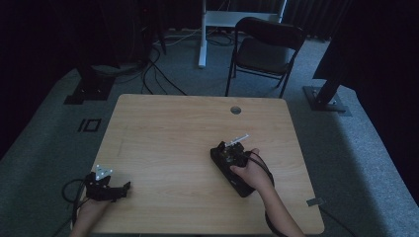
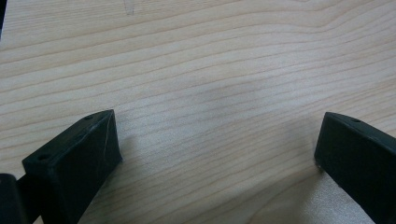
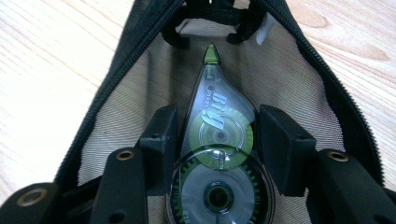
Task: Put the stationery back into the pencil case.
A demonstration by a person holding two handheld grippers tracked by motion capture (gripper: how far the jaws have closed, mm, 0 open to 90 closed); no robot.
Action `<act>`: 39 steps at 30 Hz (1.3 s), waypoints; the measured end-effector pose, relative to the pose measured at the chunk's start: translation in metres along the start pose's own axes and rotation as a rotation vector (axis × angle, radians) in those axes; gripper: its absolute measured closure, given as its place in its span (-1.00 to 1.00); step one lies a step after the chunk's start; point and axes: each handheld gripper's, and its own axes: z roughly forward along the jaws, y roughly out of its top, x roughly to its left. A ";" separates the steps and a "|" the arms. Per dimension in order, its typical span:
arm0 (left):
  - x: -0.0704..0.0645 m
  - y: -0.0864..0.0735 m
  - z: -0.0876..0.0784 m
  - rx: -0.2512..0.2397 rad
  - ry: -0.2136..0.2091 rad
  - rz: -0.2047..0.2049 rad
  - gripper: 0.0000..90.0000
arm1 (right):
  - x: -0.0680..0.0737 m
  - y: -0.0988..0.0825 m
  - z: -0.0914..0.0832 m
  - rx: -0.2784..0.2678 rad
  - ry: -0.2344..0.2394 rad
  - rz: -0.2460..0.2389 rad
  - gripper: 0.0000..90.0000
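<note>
Squarely between my right gripper's [image 3: 217,135] jaws sits the correction tape [image 3: 215,154], clamped at its sides, long axis running straight ahead with the green tip pointing into the open black mesh pouch [image 3: 154,70]. I judge the next move is a push forward along that axis. My left gripper [image 2: 217,154] rests well apart, near the table's [image 1: 168,133] near-left corner, jaws spread wide over bare wood.

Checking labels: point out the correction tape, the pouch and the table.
correction tape [image 3: 215,128], right gripper view, clear body.
pouch [image 3: 154,32], right gripper view, zipper edge.
table [image 1: 173,133], high view, bare top.
</note>
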 end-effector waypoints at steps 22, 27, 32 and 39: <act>0.000 0.000 0.000 0.000 0.000 0.000 -1.00 | 0.000 0.003 0.006 0.026 -0.003 -0.002 0.07; 0.000 0.000 0.000 0.000 0.000 0.000 -1.00 | 0.000 0.005 0.003 0.020 0.007 0.001 0.04; 0.000 0.000 0.000 0.000 0.000 0.000 -1.00 | -0.002 0.006 -0.004 -0.004 0.014 0.012 0.02; 0.000 0.000 0.000 0.000 0.000 -0.001 -1.00 | -0.005 0.006 -0.029 -0.089 0.029 0.014 0.02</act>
